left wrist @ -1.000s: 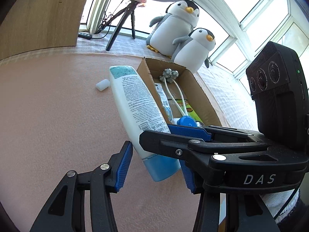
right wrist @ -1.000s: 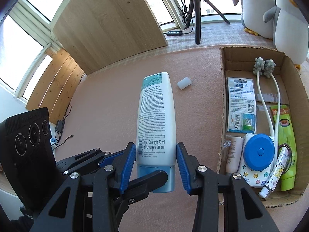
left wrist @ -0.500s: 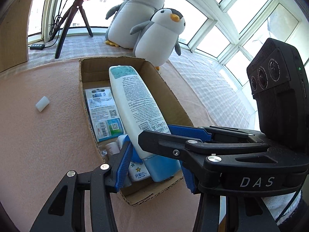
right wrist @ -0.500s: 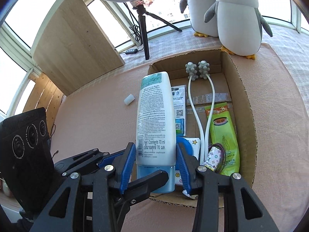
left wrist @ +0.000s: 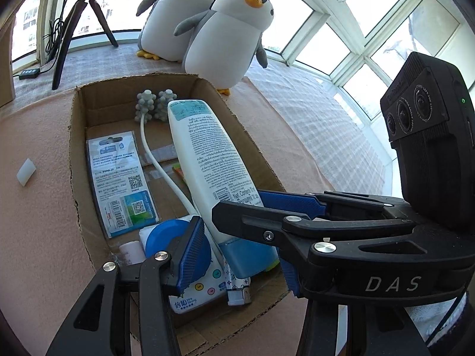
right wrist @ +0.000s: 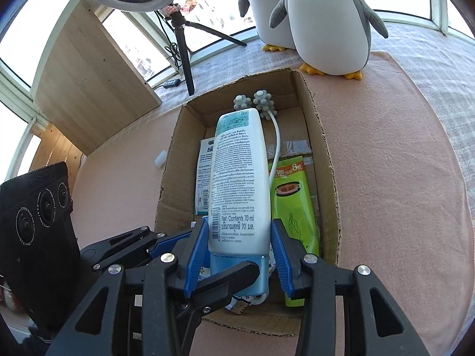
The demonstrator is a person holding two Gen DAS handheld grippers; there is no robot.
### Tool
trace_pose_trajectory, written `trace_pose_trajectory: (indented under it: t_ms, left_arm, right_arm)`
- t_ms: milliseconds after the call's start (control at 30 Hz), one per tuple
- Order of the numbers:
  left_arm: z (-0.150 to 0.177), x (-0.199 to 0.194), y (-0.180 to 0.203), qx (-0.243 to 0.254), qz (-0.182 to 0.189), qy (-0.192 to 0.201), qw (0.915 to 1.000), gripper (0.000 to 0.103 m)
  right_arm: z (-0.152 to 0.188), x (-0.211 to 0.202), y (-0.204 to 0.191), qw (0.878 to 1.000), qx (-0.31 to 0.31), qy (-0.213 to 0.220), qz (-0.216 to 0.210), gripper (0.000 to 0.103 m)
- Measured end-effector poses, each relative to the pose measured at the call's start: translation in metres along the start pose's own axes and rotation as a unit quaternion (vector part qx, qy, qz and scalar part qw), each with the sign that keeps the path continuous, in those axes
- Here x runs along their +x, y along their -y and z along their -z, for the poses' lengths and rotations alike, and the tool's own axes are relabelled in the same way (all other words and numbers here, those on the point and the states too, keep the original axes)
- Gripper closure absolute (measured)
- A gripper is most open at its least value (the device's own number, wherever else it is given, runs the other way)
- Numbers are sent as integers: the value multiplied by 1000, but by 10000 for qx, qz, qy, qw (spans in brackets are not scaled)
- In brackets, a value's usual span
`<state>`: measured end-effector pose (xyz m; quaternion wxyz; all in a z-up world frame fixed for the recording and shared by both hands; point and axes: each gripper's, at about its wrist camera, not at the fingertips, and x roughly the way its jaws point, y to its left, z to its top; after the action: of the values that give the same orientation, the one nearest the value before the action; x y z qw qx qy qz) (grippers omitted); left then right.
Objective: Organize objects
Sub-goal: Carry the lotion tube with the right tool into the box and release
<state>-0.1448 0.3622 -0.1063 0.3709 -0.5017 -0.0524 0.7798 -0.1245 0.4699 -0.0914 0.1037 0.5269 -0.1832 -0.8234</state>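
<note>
Right wrist view shows the white lotion tube (right wrist: 237, 178) clamped at its blue cap end between the blue pads of the right gripper (right wrist: 240, 253), its flat crimped end pointing away toward the far wall of the cardboard box (right wrist: 323, 136); the tube hangs above the box interior, along its long axis, which looks like a lineup for laying it flat among the things already packed. From the left wrist view the tube (left wrist: 207, 160) also passes between the fingers of the left gripper (left wrist: 237, 252), and the right gripper crosses in front of them; those left fingers stand apart, and whether either pad touches the tube I cannot tell. Under the tube lie a white massager with 2 knobbly heads (right wrist: 255, 101), a blue-and-white card pack (left wrist: 118, 184) on the left side of the floor, a green sachet (right wrist: 292, 201) on the right, and a round blue-lidded item (left wrist: 161, 237) at the near end. Free floor shows mainly in the middle and far part, so I judge the lane between card pack and sachet the likeliest bed. Box walls rise on both sides of the fingers, leaving little sideways room. A small white block (left wrist: 26, 171) lies outside on the pink worktop (right wrist: 400, 178).
</note>
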Motion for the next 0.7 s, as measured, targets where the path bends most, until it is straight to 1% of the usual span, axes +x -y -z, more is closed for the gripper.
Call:
trace_pose_trajectory:
  t_ms: [67,100,133,167,200,267,467,700]
  left_arm:
    - [-1,1,0,9,5,-2,10000,51]
    - [-2,1,-1,5,-12,14,10000,48]
    - [-1,-1,-1,-3,-47,32,10000,44]
    - [-2,-1,-2,-9,-70,46,10000,35]
    - [-2,-3,-3,-11,-76,87,9999,33]
    - [-2,-6,-4,17,-90,128,9999,33]
    - [3,-18,-8,38,-124,190,9997,33]
    - [14,-40,-25,1,-288,235,9993,33]
  right_arm:
    - [0,0,0,10000,-4,4,0,64]
    - [0,0,1,10000,-17,23,-7,63]
    - [-1,-1,1,10000,-36,53,-28,62]
    - [-1,-1,1,10000,-48,58,-51,59]
    - [-1,-1,0,10000,-52,67,-44,55]
    - [-1,-3,-1,9999,-54,122,18,53]
    - [1,-6,-5,9999,-18,153,31,53]
    - [5,-9,-17,9997,-35,221,92,53]
